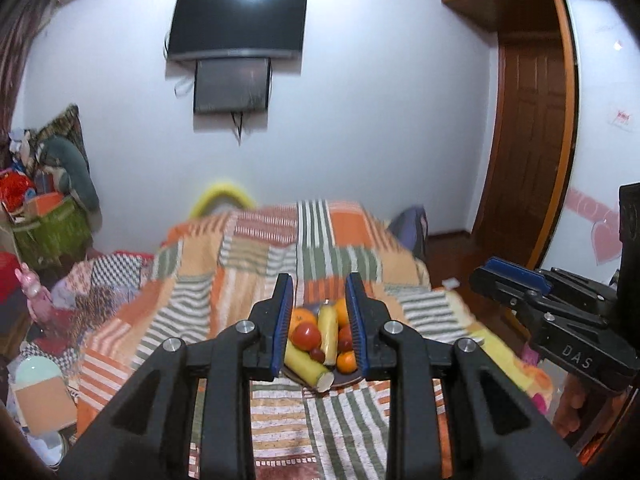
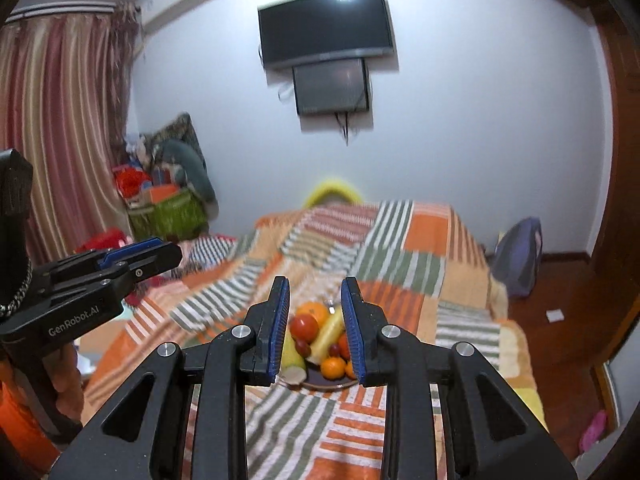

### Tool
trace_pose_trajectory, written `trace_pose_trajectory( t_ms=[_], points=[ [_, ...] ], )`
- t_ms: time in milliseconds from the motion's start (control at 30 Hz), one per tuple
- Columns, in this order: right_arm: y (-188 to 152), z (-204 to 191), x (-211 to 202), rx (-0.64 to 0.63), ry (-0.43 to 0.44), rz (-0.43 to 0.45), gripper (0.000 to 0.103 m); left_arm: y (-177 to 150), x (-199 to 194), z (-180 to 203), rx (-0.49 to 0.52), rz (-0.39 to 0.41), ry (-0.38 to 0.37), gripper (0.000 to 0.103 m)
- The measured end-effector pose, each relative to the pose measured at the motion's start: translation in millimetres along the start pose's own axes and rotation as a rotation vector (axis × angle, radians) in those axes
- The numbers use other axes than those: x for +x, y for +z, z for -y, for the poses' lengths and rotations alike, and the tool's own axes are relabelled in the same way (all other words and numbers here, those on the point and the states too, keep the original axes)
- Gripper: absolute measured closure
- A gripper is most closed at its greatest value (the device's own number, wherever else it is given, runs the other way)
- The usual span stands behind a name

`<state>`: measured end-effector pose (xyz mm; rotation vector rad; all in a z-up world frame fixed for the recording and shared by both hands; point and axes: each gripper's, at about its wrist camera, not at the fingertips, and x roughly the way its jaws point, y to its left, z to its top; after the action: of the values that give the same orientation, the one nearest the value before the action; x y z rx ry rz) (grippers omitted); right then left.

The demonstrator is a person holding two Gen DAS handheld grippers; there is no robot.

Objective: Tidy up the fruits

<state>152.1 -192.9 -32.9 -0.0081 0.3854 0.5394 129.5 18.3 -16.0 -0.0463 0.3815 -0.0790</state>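
A dark plate [image 1: 344, 381] [image 2: 320, 380] of fruit lies on the bed. It holds two yellow bananas [image 1: 328, 330] [image 2: 329, 334], a red tomato [image 1: 306, 336] [image 2: 304, 328], several oranges [image 1: 346, 361] [image 2: 333, 367] and small dark red fruits [image 1: 318, 355] [image 2: 303, 347]. My left gripper [image 1: 320, 296] is open and empty, held above and short of the plate. My right gripper [image 2: 316, 296] is also open and empty, beside the left one, at about the same distance. Each gripper shows at the edge of the other's view: the right gripper [image 1: 516, 276], the left gripper [image 2: 136, 254].
The bed carries an orange, green and white striped patchwork blanket [image 1: 280, 260] [image 2: 400, 248]. Clutter and a green basket [image 1: 52, 232] [image 2: 168, 212] stand at the left. A wooden door [image 1: 524, 140] and wood floor are at the right. A TV [image 1: 240, 24] hangs on the wall.
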Motion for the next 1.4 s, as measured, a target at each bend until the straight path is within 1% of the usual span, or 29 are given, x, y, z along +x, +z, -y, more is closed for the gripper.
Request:
trace_pose_trajectory(
  t_ms=[67, 100, 133, 167, 200, 233, 267, 333, 400, 467, 500, 533, 567, 667, 800, 1100, 1400],
  points=[
    [1.7, -7.0, -13.9, -0.006, -0.008, 0.034, 0.079, 2.3, -15.9, 2.0, -0.004, 0.031, -0.004, 0.075],
    [2.3, -11.2, -22.4, -0.008, -0.012, 0.054, 0.078, 3.2, -25.6, 3.5, -0.004, 0.047, -0.004, 0.070],
    [2.6, -14.2, -28.1, -0.008, -0.014, 0.067, 0.073, 3.4, -34.2, 4.6, -0.005, 0.062, -0.003, 0.066],
    [2.6, -15.5, -31.2, -0.006, -0.018, 0.077, 0.062, 3.4, -41.3, 5.6, -0.005, 0.074, -0.002, 0.056],
    [2.0, -17.4, -36.5, -0.002, -0.024, 0.093, 0.056, 3.0, -47.9, 6.3, -0.005, 0.089, 0.000, 0.048],
    [1.2, -18.8, -40.2, 0.000, -0.031, 0.105, 0.045, 2.3, -55.4, 7.9, -0.001, 0.107, 0.005, 0.046],
    [0.1, -19.5, -42.7, -0.002, -0.038, 0.119, 0.040, 1.7, -61.4, 9.3, 0.008, 0.121, 0.010, 0.043],
    [-1.6, -21.5, -44.7, -0.014, -0.063, 0.135, 0.035, 1.0, -70.0, 12.4, 0.026, 0.136, 0.019, 0.036],
    [-3.4, -21.4, -44.3, -0.014, -0.078, 0.138, 0.028, 0.1, -75.7, 12.3, 0.019, 0.144, 0.020, 0.025],
    [-4.1, -21.2, -46.6, -0.007, -0.089, 0.145, 0.015, -1.0, -77.3, 12.1, 0.016, 0.151, 0.029, 0.021],
    [-4.7, -21.1, -48.4, -0.005, -0.100, 0.153, 0.011, -1.1, -78.6, 12.0, 0.016, 0.153, 0.037, 0.016],
    [-5.1, -21.2, -50.4, -0.006, -0.115, 0.162, 0.003, -1.9, -78.9, 12.6, 0.015, 0.154, 0.043, 0.013],
    [-5.5, -21.5, -53.0, -0.007, -0.131, 0.173, 0.000, -2.5, -79.9, 13.2, 0.014, 0.156, 0.045, 0.009],
    [-4.7, -24.8, -59.8, -0.025, -0.160, 0.190, 0.000, -4.6, -83.0, 15.9, 0.022, 0.164, 0.053, 0.007],
    [-4.7, -27.1, -62.6, -0.032, -0.166, 0.193, 0.000, -6.3, -86.3, 20.2, 0.038, 0.178, 0.065, 0.003],
    [-13.3, -28.5, -67.8, -0.035, -0.180, 0.204, 0.000, -9.7, -87.8, 23.8, 0.039, 0.172, 0.060, 0.002],
    [-13.4, -28.2, -72.4, -0.022, -0.177, 0.213, 0.000, -9.6, -87.4, 22.5, 0.038, 0.169, 0.059, 0.001]
  ],
)
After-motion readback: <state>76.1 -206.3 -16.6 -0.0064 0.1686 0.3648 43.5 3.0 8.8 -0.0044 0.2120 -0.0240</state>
